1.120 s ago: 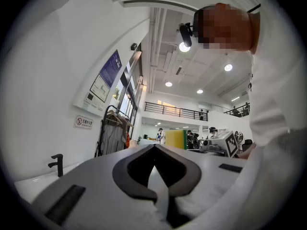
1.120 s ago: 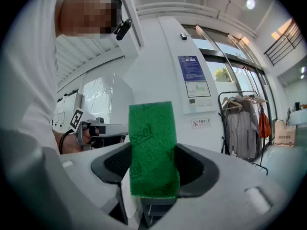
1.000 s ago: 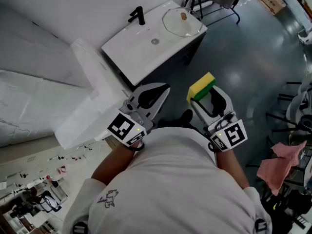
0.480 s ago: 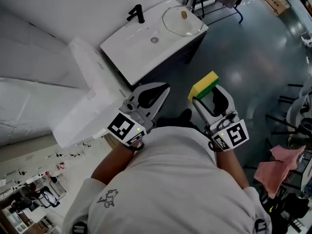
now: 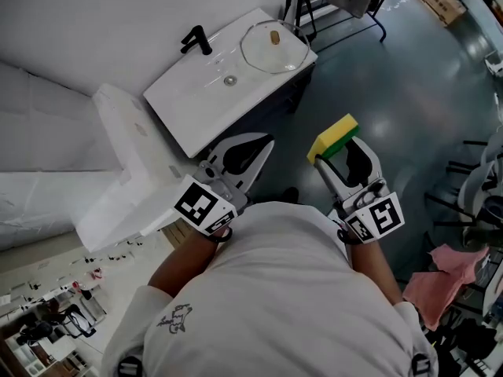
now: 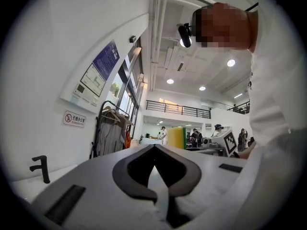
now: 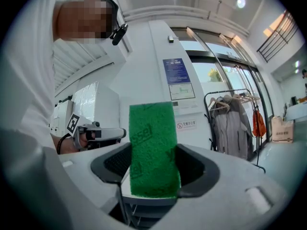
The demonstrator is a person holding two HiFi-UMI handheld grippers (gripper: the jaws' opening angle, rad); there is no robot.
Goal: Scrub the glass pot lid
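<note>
The glass pot lid (image 5: 273,47) with a brown knob lies on the right end of the white sink counter (image 5: 196,108), far ahead of both grippers. My right gripper (image 5: 336,154) is shut on a yellow and green sponge (image 5: 334,136), held level in the air over the dark floor. The right gripper view shows the sponge's green face (image 7: 152,150) upright between the jaws. My left gripper (image 5: 266,143) is shut with nothing in it, level with the right one and just short of the counter's front edge. In the left gripper view its tips (image 6: 154,148) meet.
A black faucet (image 5: 196,38) and a drain (image 5: 229,79) sit on the counter left of the lid. A white slanted panel (image 5: 130,175) stands at the left. A clothes rack (image 7: 232,121) stands by the wall. A pink cloth (image 5: 444,265) lies at the right.
The sink counter and lid have slid left in the head view. Both grippers moved with the person and keep their places; the sponge stays gripped.
</note>
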